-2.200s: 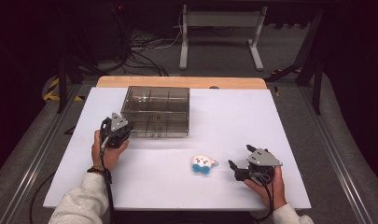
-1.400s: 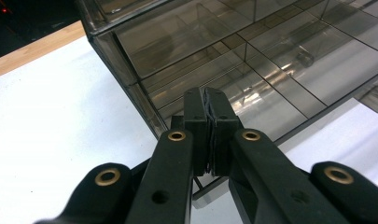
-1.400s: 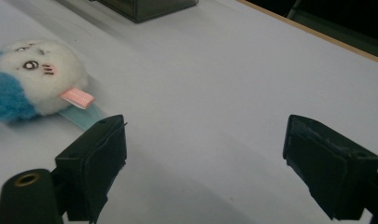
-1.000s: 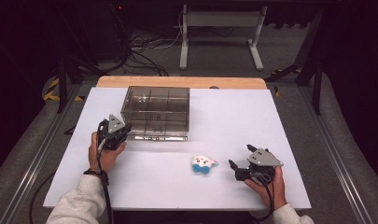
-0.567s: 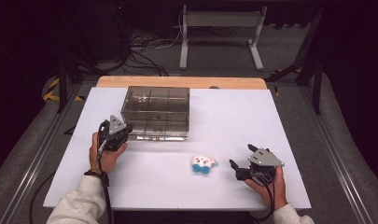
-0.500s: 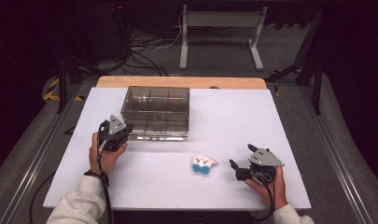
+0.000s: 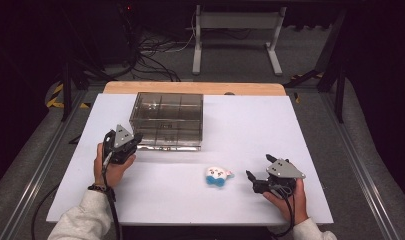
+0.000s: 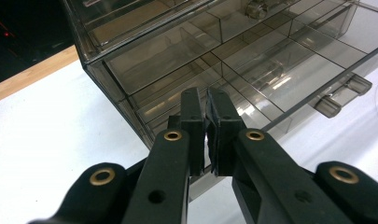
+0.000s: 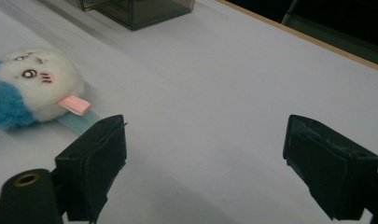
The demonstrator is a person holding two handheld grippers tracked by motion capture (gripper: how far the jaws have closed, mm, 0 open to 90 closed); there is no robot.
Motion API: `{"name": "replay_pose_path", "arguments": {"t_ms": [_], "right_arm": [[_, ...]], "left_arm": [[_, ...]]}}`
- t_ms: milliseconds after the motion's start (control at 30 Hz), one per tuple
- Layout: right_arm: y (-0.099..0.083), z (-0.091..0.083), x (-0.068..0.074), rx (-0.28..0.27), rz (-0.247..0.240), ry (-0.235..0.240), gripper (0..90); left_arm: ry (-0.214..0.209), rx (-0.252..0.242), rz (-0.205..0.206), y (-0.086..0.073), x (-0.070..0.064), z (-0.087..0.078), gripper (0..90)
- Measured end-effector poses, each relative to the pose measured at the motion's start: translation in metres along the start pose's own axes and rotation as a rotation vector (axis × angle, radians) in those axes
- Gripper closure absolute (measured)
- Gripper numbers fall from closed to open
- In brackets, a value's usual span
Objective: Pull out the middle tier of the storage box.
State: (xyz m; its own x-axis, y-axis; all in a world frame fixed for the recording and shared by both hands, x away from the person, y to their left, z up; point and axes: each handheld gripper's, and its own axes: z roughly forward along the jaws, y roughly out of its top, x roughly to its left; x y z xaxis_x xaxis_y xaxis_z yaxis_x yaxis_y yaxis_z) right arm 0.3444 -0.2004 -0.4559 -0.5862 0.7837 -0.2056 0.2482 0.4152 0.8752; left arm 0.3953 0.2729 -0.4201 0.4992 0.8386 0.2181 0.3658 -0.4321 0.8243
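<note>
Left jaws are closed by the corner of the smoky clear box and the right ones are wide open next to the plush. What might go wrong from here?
1. The left gripper sits shut at the near corner of the smoky clear plastic compartment box; pushing on may just slide the box.
2. The right gripper is open with the small white-and-blue plush toy beyond its left jaw, not between the jaws; closing now would likely miss it or only catch the toy's pink tag.

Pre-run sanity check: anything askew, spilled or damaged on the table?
Nothing stands out. The smoked plastic organizer box sits square and intact, the plush toy lies alone on the white table, no spill. Left gripper is shut at the box's corner; right gripper is open.
</note>
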Motion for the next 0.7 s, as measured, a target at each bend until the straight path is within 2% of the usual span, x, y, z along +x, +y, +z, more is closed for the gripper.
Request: {"name": "replay_pose_path", "arguments": {"t_ms": [200,433,600,700], "right_arm": [[0.000,0.000,0.001,0.000,-0.006,0.001,13.9],[0.000,0.000,0.000,-0.001,-0.007,0.001,13.9],[0.000,0.000,0.000,-0.002,-0.004,0.003,13.9],[0.000,0.000,0.000,-0.001,-0.006,0.004,13.9]], "left_arm": [[-0.031,-0.003,0.010,0.000,-0.004,0.005,84.6],[-0.022,-0.008,0.042,0.004,-0.011,0.006,84.0],[-0.020,-0.025,0.030,0.005,-0.012,0.005,82.9],[-0.049,-0.053,0.023,0.009,-0.018,0.004,82.1]]}}
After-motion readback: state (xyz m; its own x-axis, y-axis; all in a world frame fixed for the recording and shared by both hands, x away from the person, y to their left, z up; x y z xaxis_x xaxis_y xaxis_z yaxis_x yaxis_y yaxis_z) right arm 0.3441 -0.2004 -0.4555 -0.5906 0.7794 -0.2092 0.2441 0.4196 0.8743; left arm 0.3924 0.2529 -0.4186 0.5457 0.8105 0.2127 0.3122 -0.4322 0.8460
